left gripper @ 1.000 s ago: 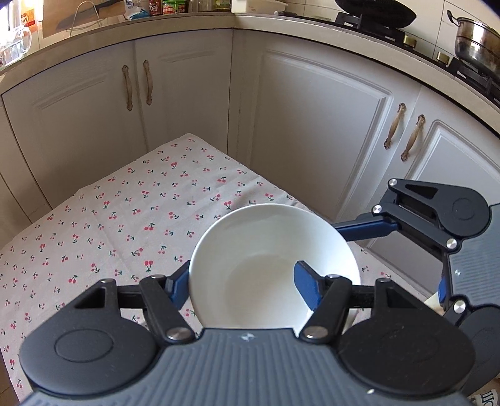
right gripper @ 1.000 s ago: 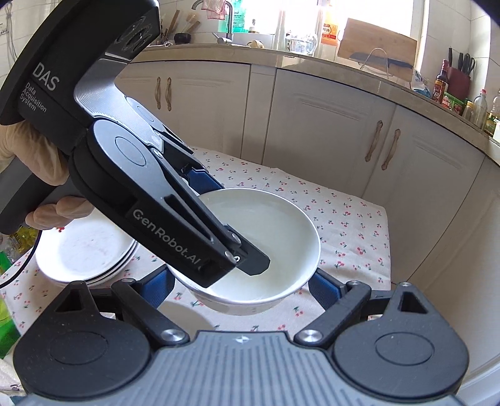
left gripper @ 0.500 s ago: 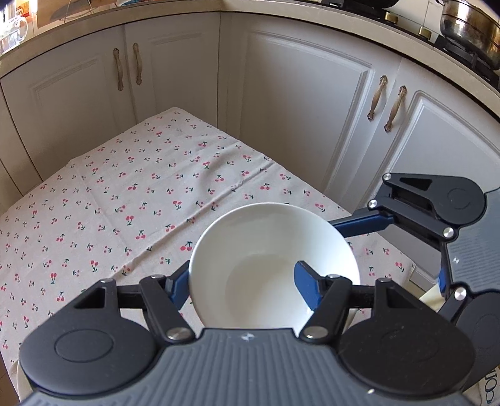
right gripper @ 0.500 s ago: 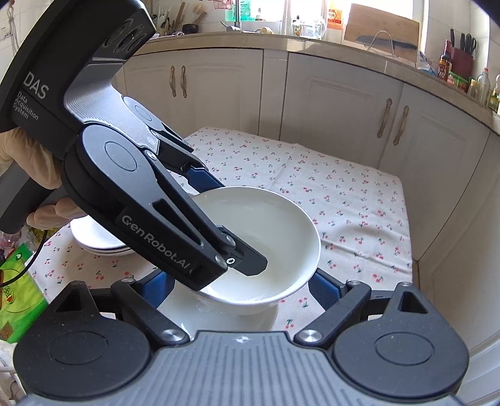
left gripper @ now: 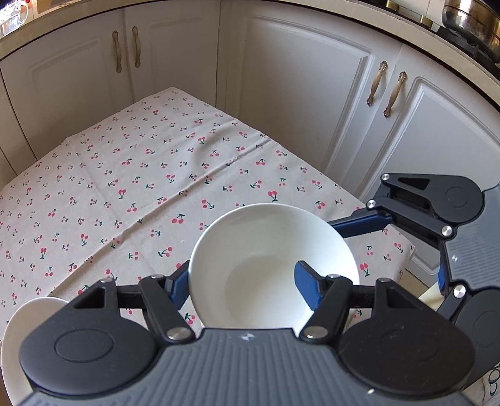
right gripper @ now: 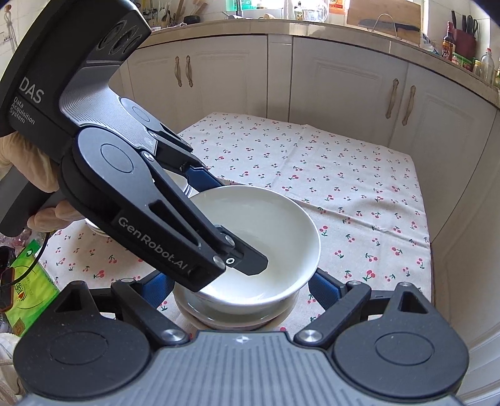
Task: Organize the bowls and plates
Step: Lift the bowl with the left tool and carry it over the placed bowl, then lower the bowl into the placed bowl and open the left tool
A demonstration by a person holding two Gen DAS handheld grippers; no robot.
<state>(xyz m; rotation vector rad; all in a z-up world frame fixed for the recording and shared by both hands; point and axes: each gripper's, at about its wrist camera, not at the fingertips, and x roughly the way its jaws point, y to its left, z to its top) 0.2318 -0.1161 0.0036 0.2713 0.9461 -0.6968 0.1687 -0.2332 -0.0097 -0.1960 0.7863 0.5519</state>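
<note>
Left tongs (right gripper: pixel 218 215) marked "GenRobot.AI", "DAS", gripping white bowl (right gripper: pixel 265 225)

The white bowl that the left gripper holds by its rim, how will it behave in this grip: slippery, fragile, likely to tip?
The white bowl looks glazed and glossy, so it is probably slippery between the left gripper fingers. It looks ceramic, so likely rigid and breakable if dropped. Held at one side of the rim only, it may tilt.

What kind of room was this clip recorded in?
Most likely a home kitchen: cream base cabinets under a cluttered countertop, a steel pot on a stove, and a cherry-print tablecloth with white dishes.
</note>
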